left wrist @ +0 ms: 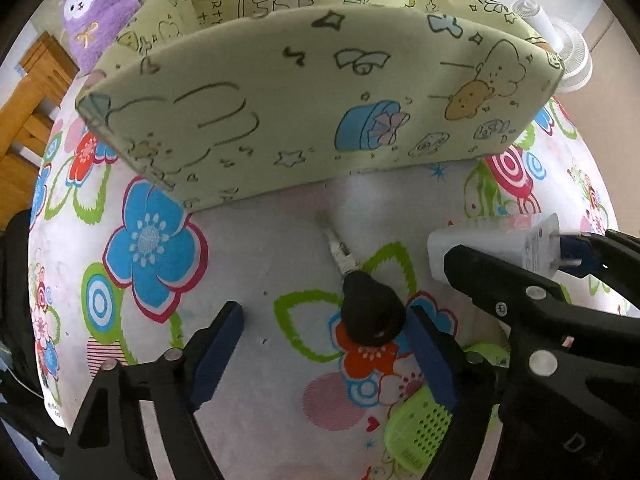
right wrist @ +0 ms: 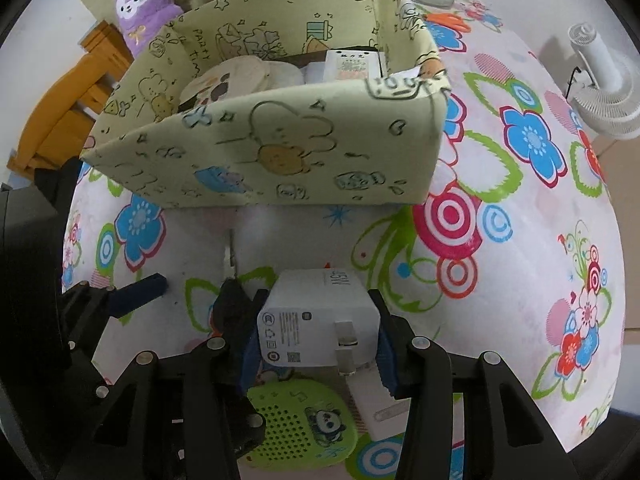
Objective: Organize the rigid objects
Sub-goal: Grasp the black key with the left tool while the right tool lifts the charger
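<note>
The right gripper [right wrist: 318, 334] pinches a glossy white plastic charger block [right wrist: 320, 316] between its ridged blue pads, its metal prongs facing the camera, in front of the pale green cartoon-printed fabric box [right wrist: 260, 152]; the left gripper [left wrist: 326, 356] is spread, its right pad beside the rounded matte black handle of a small tool [left wrist: 370, 312] with a scuffed metal shaft lying on the flower-printed tablecloth [left wrist: 248, 256]; a lime perforated plastic case [right wrist: 298, 424] lies nearby.
</note>
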`<act>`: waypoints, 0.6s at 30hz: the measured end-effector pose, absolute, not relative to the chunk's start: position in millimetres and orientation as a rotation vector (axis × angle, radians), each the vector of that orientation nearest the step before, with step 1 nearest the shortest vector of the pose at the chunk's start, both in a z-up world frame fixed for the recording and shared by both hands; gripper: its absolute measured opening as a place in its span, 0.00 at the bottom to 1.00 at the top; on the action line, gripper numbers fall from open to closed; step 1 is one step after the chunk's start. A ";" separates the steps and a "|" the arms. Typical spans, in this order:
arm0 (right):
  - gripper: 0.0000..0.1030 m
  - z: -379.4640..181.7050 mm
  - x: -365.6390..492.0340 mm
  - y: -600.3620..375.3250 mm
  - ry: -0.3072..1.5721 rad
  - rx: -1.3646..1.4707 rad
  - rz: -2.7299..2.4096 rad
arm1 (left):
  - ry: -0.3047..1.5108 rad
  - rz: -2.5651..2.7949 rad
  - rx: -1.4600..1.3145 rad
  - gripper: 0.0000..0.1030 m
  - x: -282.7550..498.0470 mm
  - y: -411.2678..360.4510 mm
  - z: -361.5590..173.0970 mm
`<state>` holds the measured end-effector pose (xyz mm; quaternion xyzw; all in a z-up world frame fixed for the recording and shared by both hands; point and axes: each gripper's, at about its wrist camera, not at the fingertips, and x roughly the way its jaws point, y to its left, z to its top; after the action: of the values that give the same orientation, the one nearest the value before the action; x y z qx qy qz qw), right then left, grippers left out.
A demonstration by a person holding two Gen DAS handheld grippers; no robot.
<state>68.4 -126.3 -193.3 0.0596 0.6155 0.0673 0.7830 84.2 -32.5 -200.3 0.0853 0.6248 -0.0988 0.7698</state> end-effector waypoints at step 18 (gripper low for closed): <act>0.55 -220.4 90.5 -113.7 1.385 0.095 0.212 | 1.351 -0.171 0.137 0.31 86.6 -51.2 -198.7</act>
<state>90.5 -113.7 -220.4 0.0438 0.6371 0.0974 0.7634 86.6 -51.2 -198.7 0.0632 0.6241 -0.0789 0.7748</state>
